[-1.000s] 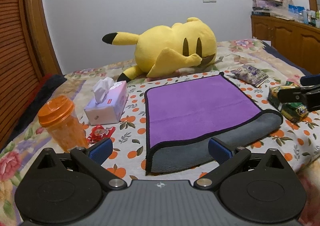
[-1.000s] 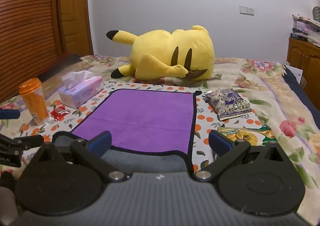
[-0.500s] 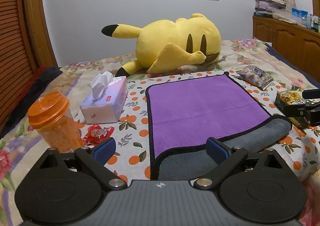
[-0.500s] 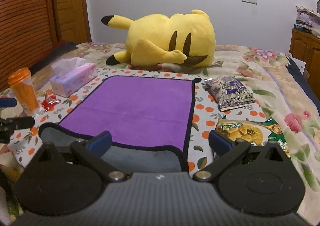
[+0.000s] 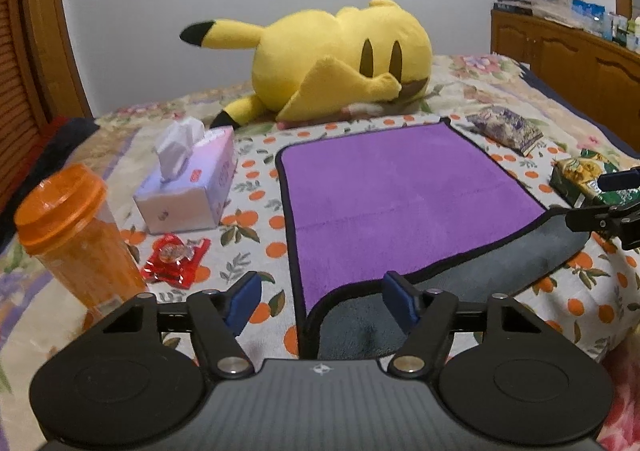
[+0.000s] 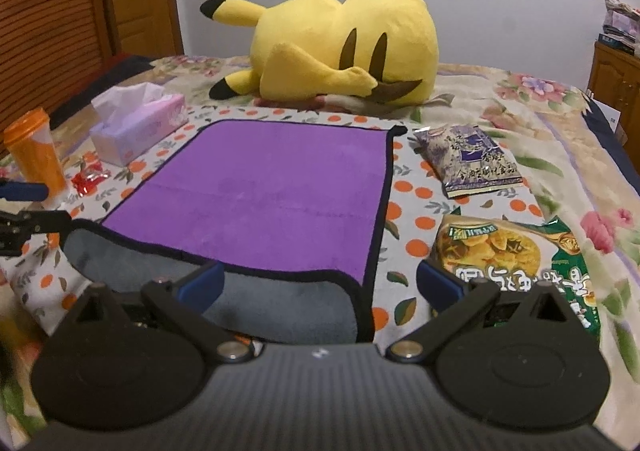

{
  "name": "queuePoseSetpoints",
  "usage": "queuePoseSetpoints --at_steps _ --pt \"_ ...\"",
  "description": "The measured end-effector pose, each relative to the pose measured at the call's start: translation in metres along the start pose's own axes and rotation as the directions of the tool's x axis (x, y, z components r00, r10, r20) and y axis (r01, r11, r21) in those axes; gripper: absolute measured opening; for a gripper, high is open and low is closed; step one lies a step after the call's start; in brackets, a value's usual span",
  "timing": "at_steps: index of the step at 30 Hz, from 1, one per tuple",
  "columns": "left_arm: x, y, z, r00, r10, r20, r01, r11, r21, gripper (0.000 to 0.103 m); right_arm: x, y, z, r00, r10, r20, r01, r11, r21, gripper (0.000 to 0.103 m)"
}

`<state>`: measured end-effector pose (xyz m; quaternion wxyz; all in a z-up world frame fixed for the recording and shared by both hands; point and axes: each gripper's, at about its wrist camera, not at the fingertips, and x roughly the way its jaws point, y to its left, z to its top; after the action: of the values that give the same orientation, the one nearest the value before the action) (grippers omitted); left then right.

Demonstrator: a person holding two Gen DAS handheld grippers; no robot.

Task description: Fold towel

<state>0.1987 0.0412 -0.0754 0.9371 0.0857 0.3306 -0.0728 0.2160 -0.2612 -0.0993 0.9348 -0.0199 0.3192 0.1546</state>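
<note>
1. The purple plush towel with black edging (image 5: 400, 191) lies flat on the orange-dotted white bedspread (image 5: 256, 219) in the middle of the bed, its grey underside (image 5: 500, 271) showing along the near edge where the cloth is turned over.
2. The left gripper (image 5: 322, 301) sits low at the towel's near left corner, its blue-padded fingers (image 5: 244, 297) spread wide on either side of the black hem, gripping nothing.
3. The right gripper (image 6: 320, 285) sits at the near right corner, likewise spread apart, one pad over the grey fold and the other over bare bedspread beside the green snack bag (image 6: 516, 255).
4. A large yellow plush toy with black-tipped ears (image 5: 340, 63) lies just beyond the towel's far edge.
5. Left of the towel stand a pink tissue box (image 5: 192, 187), a translucent orange lidded cup (image 5: 76, 235) and a red crinkled wrapper (image 5: 176, 259).
6. A purple snack packet (image 6: 468, 159) lies to the right of the towel, beyond the green bag.
</note>
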Motion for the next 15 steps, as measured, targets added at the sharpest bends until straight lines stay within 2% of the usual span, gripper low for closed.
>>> queuePoseSetpoints --at_steps 7,9,15 --pt "0.019 0.006 -0.006 0.998 -0.016 -0.067 0.016 1.000 0.000 0.059 0.012 -0.004 -0.003 0.999 0.000 -0.045 0.000 1.000 -0.002 0.101" --pt "0.022 0.008 -0.007 0.997 -0.025 -0.078 0.024 1.000 -0.008 0.057 0.016 -0.005 -0.004 0.998 0.003 -0.060 -0.003 1.000 0.001 0.091" --pt "0.029 0.010 -0.011 0.993 -0.037 -0.116 0.035 0.999 -0.020 0.048 0.023 -0.007 -0.006 0.995 0.022 -0.100 -0.021 1.000 0.007 0.090"
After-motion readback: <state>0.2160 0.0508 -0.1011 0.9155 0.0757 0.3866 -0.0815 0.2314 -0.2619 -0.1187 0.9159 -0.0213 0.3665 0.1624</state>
